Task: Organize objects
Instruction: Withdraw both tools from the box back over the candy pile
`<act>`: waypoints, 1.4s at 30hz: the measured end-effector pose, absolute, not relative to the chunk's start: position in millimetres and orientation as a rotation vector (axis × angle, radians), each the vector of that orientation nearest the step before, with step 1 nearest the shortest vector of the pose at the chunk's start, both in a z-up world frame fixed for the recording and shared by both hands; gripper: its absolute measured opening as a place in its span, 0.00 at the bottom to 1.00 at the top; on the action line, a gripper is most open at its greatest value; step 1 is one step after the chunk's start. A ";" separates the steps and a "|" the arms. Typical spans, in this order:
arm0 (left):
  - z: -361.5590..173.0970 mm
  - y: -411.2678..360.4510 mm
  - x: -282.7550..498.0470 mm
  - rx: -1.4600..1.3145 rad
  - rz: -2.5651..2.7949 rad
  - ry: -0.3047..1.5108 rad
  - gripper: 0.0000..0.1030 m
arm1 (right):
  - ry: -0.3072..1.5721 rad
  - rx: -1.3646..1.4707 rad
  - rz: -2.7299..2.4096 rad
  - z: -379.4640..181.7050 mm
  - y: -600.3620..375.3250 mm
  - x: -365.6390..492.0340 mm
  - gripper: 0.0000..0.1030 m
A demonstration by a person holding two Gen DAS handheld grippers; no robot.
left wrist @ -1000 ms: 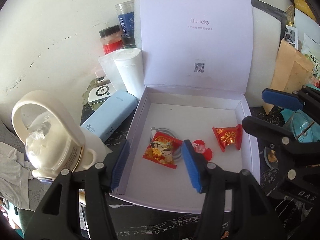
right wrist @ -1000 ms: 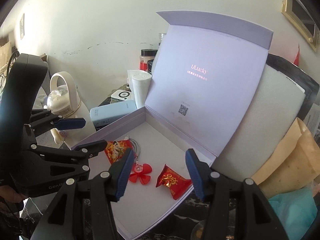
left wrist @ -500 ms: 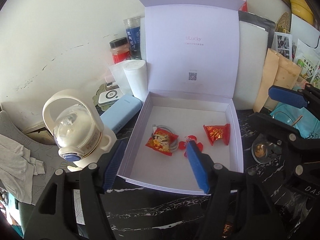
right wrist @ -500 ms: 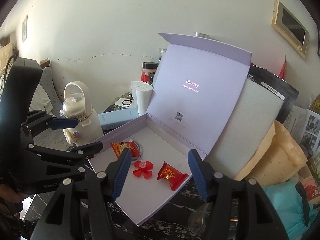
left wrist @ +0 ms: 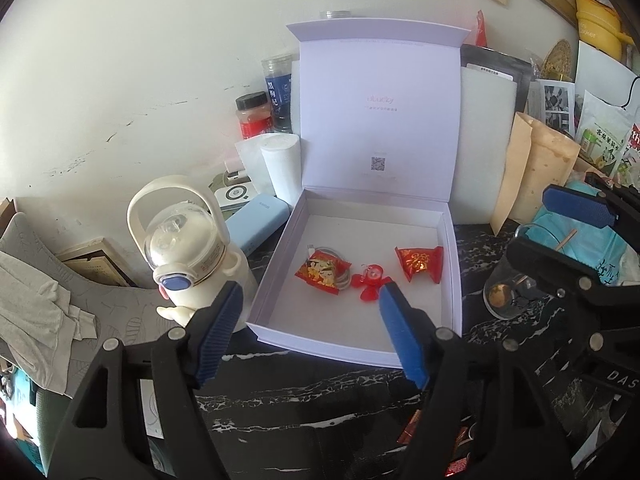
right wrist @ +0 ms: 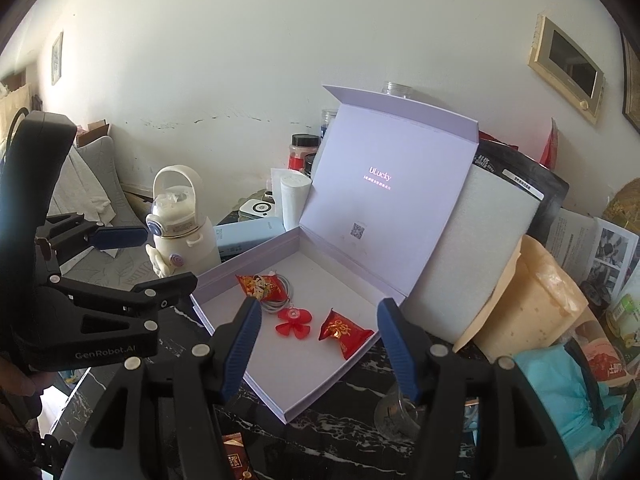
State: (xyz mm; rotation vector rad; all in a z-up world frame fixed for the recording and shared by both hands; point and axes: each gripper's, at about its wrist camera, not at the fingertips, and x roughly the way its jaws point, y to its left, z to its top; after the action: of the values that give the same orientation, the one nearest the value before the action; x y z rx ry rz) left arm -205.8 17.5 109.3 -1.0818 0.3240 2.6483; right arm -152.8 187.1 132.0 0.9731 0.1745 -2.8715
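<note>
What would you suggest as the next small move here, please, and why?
Probably close the open box lid. Both the left gripper and the right gripper are empty, and the left's jaws are opening; two red candy packets, a red flower charm and a white cable already lie inside the box.

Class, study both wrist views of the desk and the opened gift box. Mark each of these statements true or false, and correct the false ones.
1. The lavender box has its lid standing open. True.
2. Two red candy packets lie inside the box. True.
3. The red flower-shaped clip lies outside the box on the marble top. False: it lies on the box floor between the packets.
4. The left gripper holds a candy packet. False: its jaws are opening with nothing between them.
5. The cream bottle stands inside the box. False: it stands beside the box.
</note>
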 end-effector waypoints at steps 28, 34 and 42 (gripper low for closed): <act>118.5 21.4 -102.0 -1.039 2.635 0.299 0.71 | 0.144 0.964 -2.886 132.7 193.8 -42.5 0.59; 105.7 26.5 -83.3 -1.059 2.612 0.303 0.71 | 0.146 1.002 -2.882 120.1 196.3 -23.4 0.59; 81.3 30.5 -59.9 -1.111 2.564 0.292 0.71 | 0.148 1.063 -2.855 98.0 193.8 -3.6 0.59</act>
State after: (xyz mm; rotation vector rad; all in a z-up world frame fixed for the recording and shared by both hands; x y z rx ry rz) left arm -59.9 30.5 81.3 -1.1111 0.2925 2.5644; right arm -3.6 193.8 98.0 1.0633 0.1479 -2.8549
